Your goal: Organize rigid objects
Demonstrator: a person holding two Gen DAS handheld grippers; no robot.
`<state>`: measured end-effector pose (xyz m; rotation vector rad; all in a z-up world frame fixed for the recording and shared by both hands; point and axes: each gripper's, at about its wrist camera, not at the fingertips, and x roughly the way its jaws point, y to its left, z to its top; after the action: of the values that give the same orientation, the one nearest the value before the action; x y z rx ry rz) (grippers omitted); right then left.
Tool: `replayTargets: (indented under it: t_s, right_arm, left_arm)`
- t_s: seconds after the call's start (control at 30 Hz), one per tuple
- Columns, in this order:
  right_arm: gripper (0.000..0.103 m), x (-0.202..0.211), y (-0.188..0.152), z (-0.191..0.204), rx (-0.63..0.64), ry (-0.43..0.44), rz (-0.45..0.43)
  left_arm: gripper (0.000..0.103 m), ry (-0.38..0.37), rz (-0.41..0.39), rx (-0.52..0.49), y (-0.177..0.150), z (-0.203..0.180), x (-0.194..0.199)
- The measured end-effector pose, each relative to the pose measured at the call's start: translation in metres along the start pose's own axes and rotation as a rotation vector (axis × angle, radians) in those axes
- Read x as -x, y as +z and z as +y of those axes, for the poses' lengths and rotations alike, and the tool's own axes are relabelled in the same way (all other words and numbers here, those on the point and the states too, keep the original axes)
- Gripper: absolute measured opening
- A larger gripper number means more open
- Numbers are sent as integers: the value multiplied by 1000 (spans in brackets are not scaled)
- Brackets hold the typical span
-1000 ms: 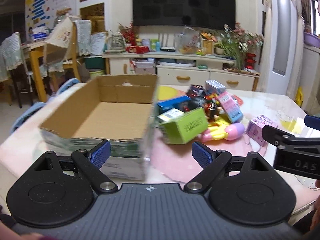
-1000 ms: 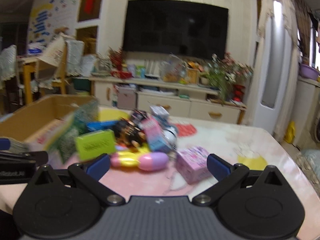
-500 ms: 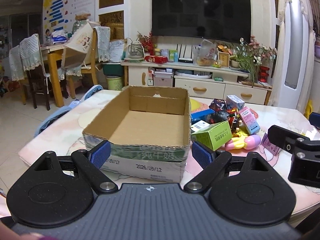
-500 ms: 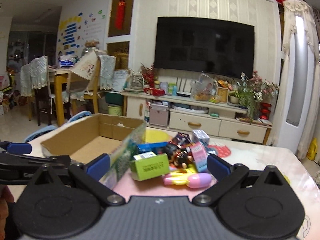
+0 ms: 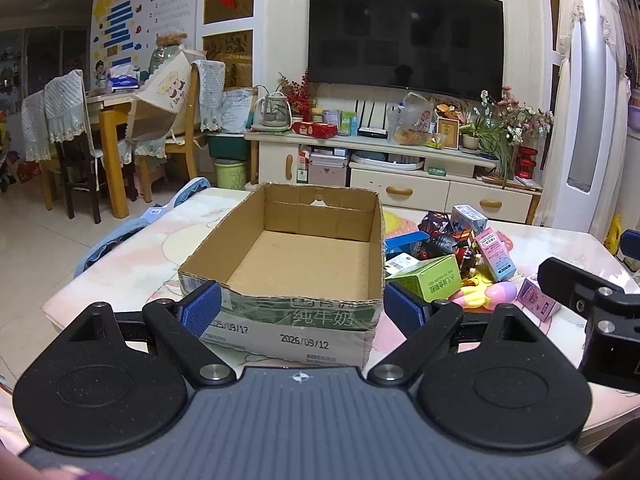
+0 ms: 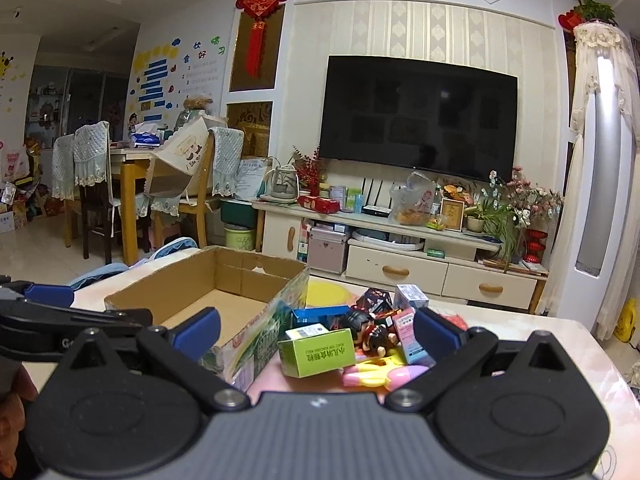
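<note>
Cardboard box nearer, fingers wide, apparently empty

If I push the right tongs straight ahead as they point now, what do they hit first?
Probably the green carton, lying nearest between the open right tongs at the front of the toy pile; depth is hard to judge.

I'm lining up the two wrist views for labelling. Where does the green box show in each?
Left wrist: the green box lies right of centre, just right of the cardboard box.
Right wrist: the green box sits low at centre, again right of the cardboard box.
Shared landmark: the television.
</note>
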<state>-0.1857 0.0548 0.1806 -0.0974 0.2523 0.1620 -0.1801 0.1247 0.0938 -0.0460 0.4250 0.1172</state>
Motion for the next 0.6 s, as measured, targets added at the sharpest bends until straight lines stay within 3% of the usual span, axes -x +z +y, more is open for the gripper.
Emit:
replayTargets:
  t_s: [0.3, 0.6]
  right_arm:
    - [102, -3, -19, -28, -39, -68, 19]
    - [102, -33, -57, -86, -109, -186, 127]
  left_arm:
    - [103, -75, 14, -51, -3, -18, -10]
    - [103, -161, 10, -238, -15, -60, -26]
